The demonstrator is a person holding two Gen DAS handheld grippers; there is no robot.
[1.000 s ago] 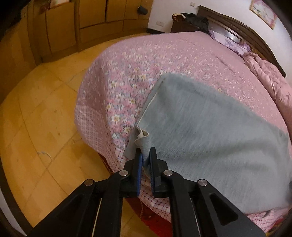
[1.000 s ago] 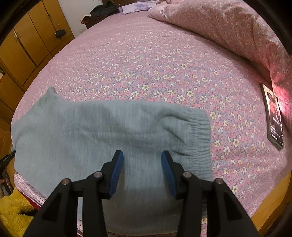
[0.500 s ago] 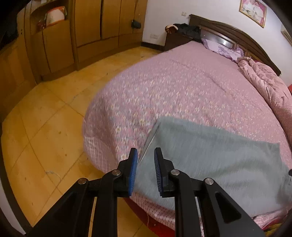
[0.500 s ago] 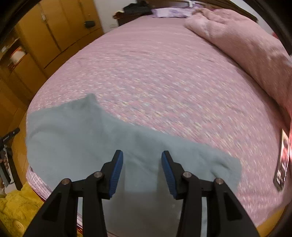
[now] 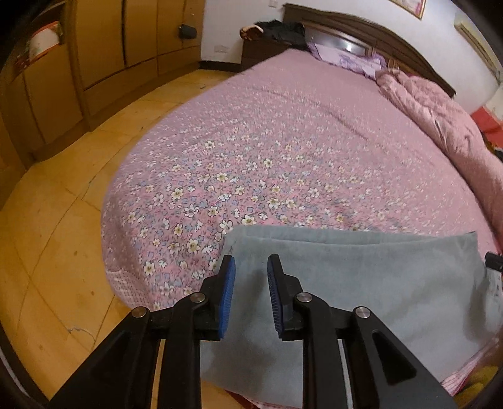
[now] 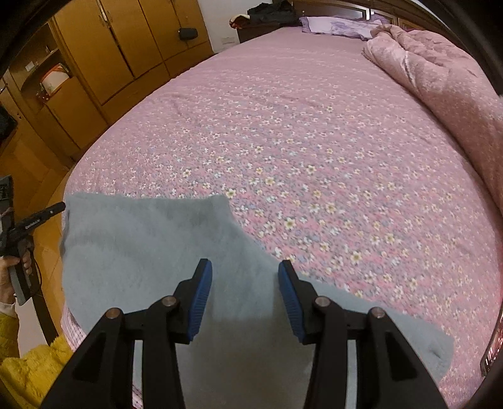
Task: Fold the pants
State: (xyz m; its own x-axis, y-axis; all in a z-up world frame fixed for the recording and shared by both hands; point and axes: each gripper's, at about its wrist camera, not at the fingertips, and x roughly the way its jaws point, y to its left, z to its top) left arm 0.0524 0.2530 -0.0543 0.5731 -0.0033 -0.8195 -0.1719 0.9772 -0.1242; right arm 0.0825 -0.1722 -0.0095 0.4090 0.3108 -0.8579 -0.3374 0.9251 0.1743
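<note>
The grey pants lie folded flat at the bed's near edge, wide bare bedspread beyond. The left gripper and the right gripper are released above them, grasping nothing.

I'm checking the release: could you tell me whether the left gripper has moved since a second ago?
Yes. The left gripper has let go of the pants and backed away from the headboard.

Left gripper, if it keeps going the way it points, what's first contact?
Most likely the grey pants on the bed. The open, empty left gripper aims down at them; depth unclear.
</note>
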